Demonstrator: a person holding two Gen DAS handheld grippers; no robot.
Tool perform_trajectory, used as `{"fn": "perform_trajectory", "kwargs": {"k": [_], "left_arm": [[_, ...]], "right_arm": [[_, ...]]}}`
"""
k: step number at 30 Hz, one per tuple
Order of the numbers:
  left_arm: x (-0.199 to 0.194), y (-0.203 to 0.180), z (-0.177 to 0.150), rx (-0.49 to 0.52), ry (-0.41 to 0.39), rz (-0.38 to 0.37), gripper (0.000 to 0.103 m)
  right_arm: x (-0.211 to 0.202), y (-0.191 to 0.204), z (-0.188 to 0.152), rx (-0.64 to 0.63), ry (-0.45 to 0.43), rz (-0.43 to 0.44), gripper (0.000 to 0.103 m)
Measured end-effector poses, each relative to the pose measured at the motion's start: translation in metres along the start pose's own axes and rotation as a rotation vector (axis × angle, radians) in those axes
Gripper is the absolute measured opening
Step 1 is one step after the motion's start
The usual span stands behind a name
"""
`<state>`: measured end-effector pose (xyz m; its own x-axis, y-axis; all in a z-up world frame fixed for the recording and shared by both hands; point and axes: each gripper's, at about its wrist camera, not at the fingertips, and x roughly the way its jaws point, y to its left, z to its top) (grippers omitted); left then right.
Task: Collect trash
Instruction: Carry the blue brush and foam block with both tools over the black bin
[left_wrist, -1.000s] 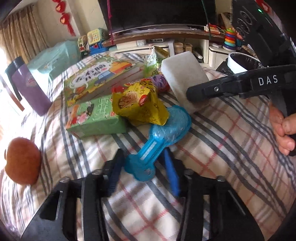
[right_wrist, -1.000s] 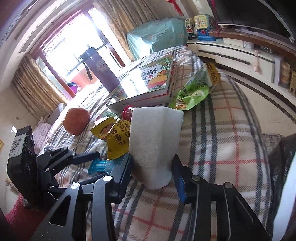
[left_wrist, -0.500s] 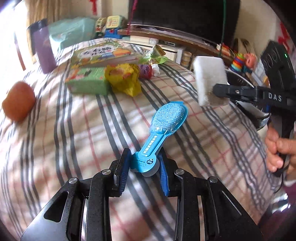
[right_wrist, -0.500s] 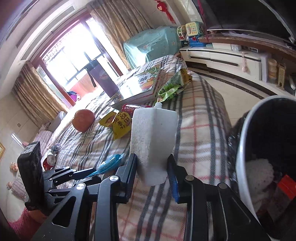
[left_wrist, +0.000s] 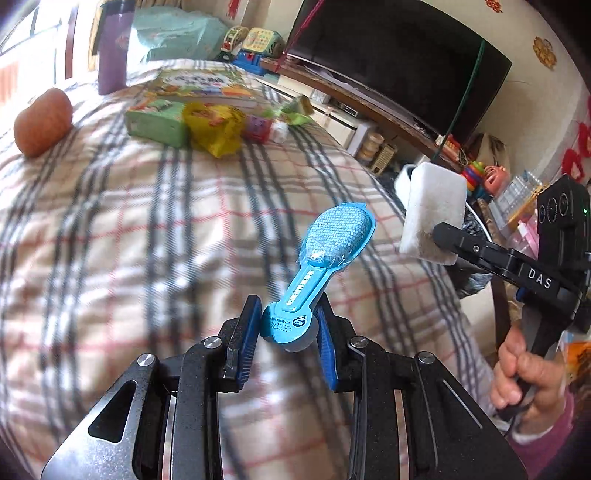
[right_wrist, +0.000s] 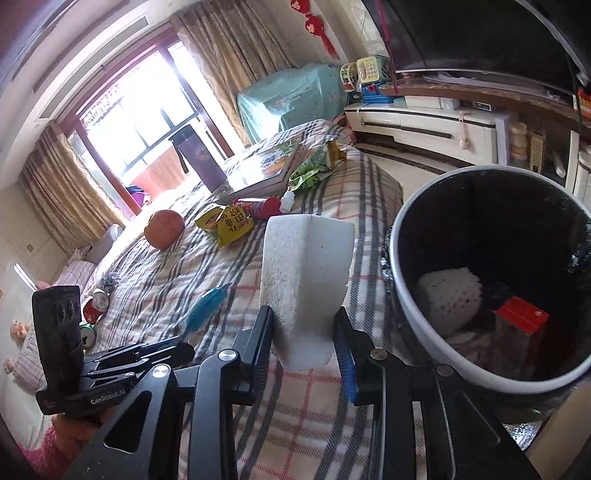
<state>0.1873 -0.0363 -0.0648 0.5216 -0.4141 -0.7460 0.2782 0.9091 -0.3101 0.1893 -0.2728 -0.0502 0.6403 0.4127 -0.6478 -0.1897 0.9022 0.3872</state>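
My left gripper (left_wrist: 288, 328) is shut on the handle end of a blue paddle-shaped plastic package (left_wrist: 325, 254), held above the plaid bedspread (left_wrist: 129, 221). My right gripper (right_wrist: 304, 339) is shut on a white foam block (right_wrist: 304, 273), held just left of the trash bin. The white-rimmed, black-lined trash bin (right_wrist: 402, 295) stands to the right, with a white foam net and a red box inside. In the left wrist view the foam block (left_wrist: 434, 210) and right gripper (left_wrist: 439, 230) are at right, over the bed's edge. The blue package also shows in the right wrist view (right_wrist: 207, 306).
On the far bed lie a yellow snack bag (left_wrist: 214, 127), a green box (left_wrist: 155, 122), a green wrapper (right_wrist: 310, 170), a small red bottle (right_wrist: 258, 206), a picture book (left_wrist: 199, 85), an orange round object (left_wrist: 42, 122) and a purple bottle (left_wrist: 112, 48). A TV stand lies beyond.
Both grippers lifted their items off the bed and swung right toward the bin. The bin now fills the right side of the right wrist view.
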Motion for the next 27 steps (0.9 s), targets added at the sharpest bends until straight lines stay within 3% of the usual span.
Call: {"fn": "perform_trajectory", "kwargs": {"k": [27], "left_arm": [[0.011, -0.091, 0.014, 0.099, -0.017, -0.045, 0.028]], "right_arm": [[-0.057, -0.038, -0.010, 0.040, -0.112, -0.084, 0.033]]}}
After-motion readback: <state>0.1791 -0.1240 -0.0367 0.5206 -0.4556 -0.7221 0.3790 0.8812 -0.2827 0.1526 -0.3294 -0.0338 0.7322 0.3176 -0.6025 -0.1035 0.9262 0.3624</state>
